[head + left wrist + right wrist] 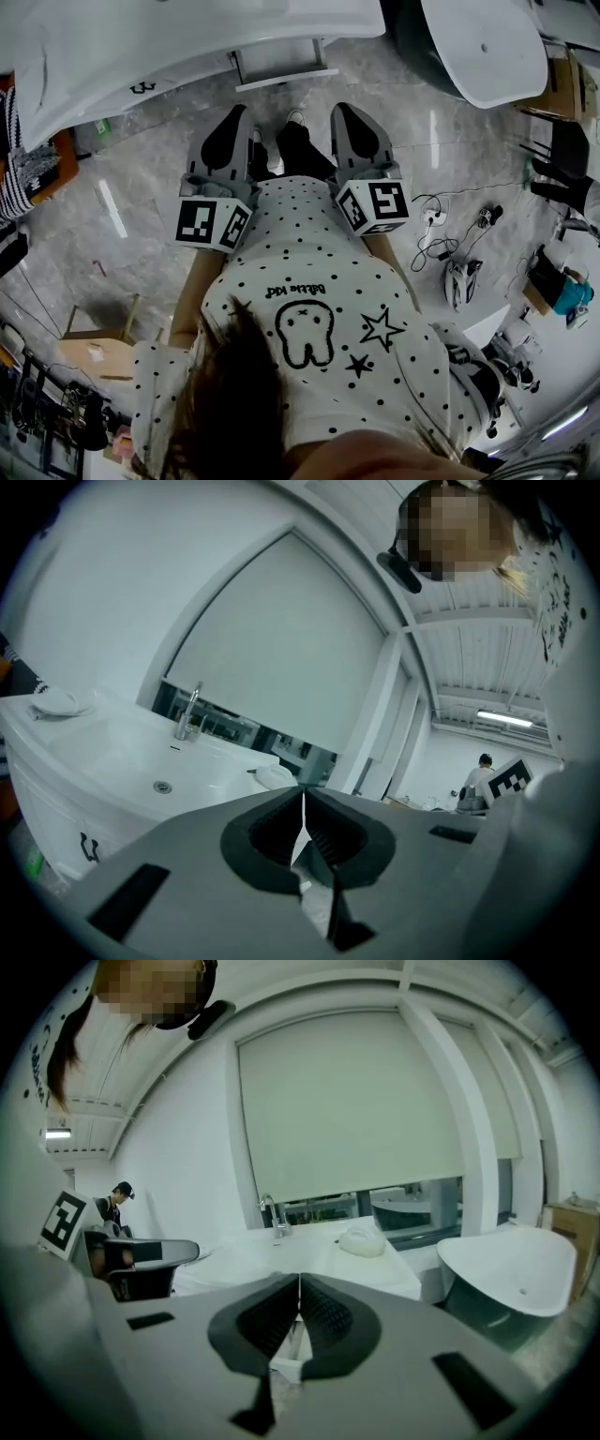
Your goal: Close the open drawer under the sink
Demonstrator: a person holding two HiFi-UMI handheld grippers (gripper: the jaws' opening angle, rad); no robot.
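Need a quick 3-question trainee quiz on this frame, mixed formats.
1. True or false: the drawer under the sink is closed.
2. The jaws of the left gripper and right gripper are: A) wide apart B) together, empty C) clamped on a handle.
3. Fill in: in the right gripper view, right of the sink stands a white ___.
Key: 1 false; 2 B; 3 bathtub.
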